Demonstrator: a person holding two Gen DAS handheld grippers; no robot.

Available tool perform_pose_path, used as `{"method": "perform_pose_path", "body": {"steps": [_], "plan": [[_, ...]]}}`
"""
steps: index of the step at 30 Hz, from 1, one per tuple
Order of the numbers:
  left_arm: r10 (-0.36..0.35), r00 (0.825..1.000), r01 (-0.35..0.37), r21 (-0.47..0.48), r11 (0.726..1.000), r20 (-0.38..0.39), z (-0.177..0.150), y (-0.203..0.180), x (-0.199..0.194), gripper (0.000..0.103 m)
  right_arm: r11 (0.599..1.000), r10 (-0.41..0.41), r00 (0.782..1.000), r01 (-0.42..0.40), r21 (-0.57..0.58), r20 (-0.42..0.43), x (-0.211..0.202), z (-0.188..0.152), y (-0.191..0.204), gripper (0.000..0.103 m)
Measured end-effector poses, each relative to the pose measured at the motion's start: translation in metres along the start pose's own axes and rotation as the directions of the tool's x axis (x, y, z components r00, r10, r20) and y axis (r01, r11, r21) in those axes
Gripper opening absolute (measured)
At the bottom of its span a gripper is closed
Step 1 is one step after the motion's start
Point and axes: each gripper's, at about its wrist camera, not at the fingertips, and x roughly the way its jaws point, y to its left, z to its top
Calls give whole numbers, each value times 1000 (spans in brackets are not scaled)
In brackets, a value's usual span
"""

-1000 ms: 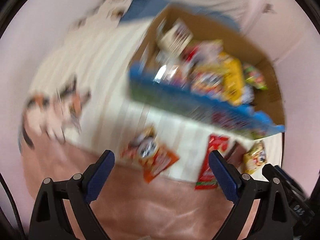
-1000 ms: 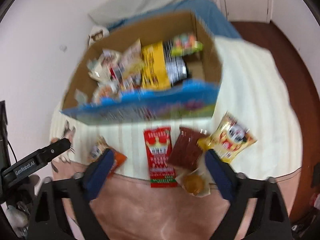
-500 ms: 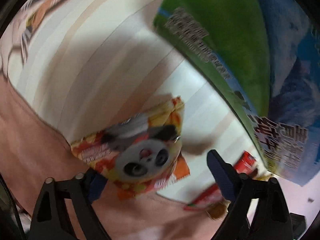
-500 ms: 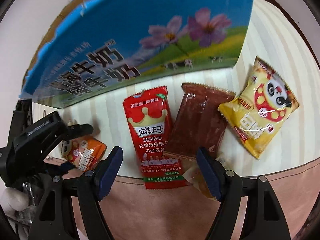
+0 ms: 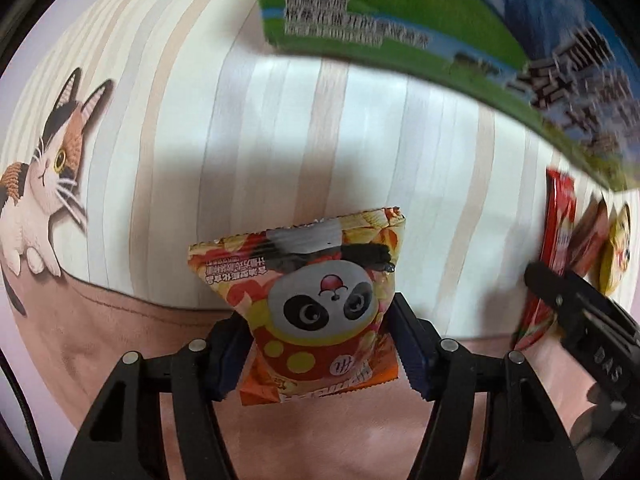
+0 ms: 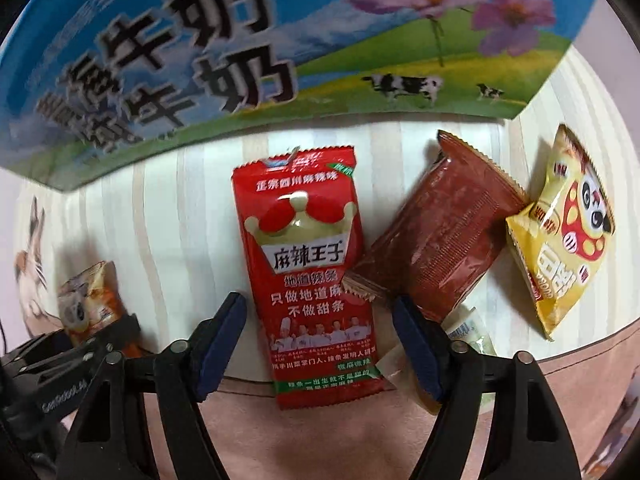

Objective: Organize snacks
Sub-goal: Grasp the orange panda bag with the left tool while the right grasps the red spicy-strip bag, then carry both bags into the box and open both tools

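Observation:
My left gripper (image 5: pixel 316 344) is shut on an orange panda snack bag (image 5: pixel 316 300), its blue pads pressing the bag's two sides just above the striped cloth (image 5: pixel 280 140). My right gripper (image 6: pixel 320 344) is open, its jaws on either side of the lower half of a red spicy-strip packet (image 6: pixel 312 276) that lies flat on the cloth. A brown packet (image 6: pixel 444 236) partly overlaps the red one's right edge. A yellow panda bag (image 6: pixel 568 236) lies further right. The printed milk carton box (image 6: pixel 280 52) stands just behind the snacks.
A small pale wrapped sweet (image 6: pixel 468 332) lies under my right gripper's right finger. The cloth has a cat picture (image 5: pixel 44 184) at the left. A pink cushioned edge (image 5: pixel 120 340) runs along the front. The left gripper shows at the lower left in the right wrist view (image 6: pixel 80 356).
Both grippers have dropped from above the box down to the cloth. The left jaws have closed on the orange panda bag. The right gripper has settled around the red packet.

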Motion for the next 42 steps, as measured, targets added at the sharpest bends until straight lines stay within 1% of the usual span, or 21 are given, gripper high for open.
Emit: {"method": "perform_pose_path", "body": {"steps": [1, 3, 5, 7, 9, 13, 14, 15, 17, 20, 22, 25, 28, 32, 33, 34, 36, 40, 42], "plan": [[0, 1000, 0, 4, 1000, -2, -3, 0, 1, 63, 1000, 18, 1000, -18, 2, -24, 3, -4, 2, 57], [-3, 1000, 4, 13, 1000, -7, -10, 0, 2, 63, 1000, 6, 1000, -7, -21, -30, 4, -13, 8, 57], [-10, 1000, 11, 20, 1000, -12, -16, -1, 3, 63, 999, 12, 999, -14, -36, -49, 6, -25, 13, 57], [-15, 999, 16, 27, 1000, -28, -26, -1, 5, 63, 999, 27, 996, -30, -36, -89, 8, -40, 16, 56], [-25, 998, 27, 29, 999, -57, -37, 0, 8, 63, 998, 53, 988, -57, -24, -142, 9, -58, 16, 56], [-38, 993, 43, 39, 998, -112, -61, -4, 16, 63, 995, 96, 963, -99, 0, -252, 14, -97, 15, 57], [-34, 992, 39, 41, 998, -118, -63, -6, 19, 63, 995, 91, 960, -96, -6, -265, 15, -101, 17, 60], [-31, 992, 35, 38, 999, -124, -64, -8, 23, 63, 996, 87, 959, -92, -7, -270, 16, -101, 19, 68], [-29, 992, 34, 38, 999, -127, -65, -12, 27, 63, 997, 70, 961, -76, -13, -268, 18, -99, 22, 79], [-26, 991, 31, 35, 999, -132, -56, -13, 33, 64, 998, 1, 977, -15, -64, -214, 17, -90, 30, 79], [-25, 991, 29, 32, 999, -135, -51, -14, 35, 65, 998, 1, 978, -16, -68, -209, 20, -85, 35, 79], [-19, 991, 23, 31, 999, -135, -44, -20, 44, 65, 998, -3, 974, -12, -67, -228, 32, -78, 42, 81], [-20, 991, 23, 20, 1000, -133, -47, -7, 48, 65, 999, 8, 976, -18, -43, -218, 36, -76, 38, 80], [-24, 992, 25, 5, 1000, -124, -42, -9, 49, 65, 1000, 14, 977, -18, -19, -211, 34, -77, 16, 74], [-27, 992, 27, 1, 1000, -120, -40, -1, 45, 65, 1000, 13, 977, -17, -17, -211, 31, -82, 5, 72], [-28, 990, 28, -7, 1000, -140, -41, 4, 46, 64, 1000, 14, 977, -18, -15, -211, 28, -81, -3, 71], [-25, 991, 24, -5, 1000, -134, -41, 10, 44, 61, 1000, 16, 977, -19, -10, -212, 27, -80, -8, 67], [-30, 992, 29, -8, 1000, -125, -46, 15, 36, 54, 1000, 21, 977, -23, -4, -210, 21, -77, -25, 64], [-36, 992, 36, -8, 999, -120, -47, 12, 30, 52, 999, 30, 978, -32, -5, -208, 19, -77, -26, 58]]}}
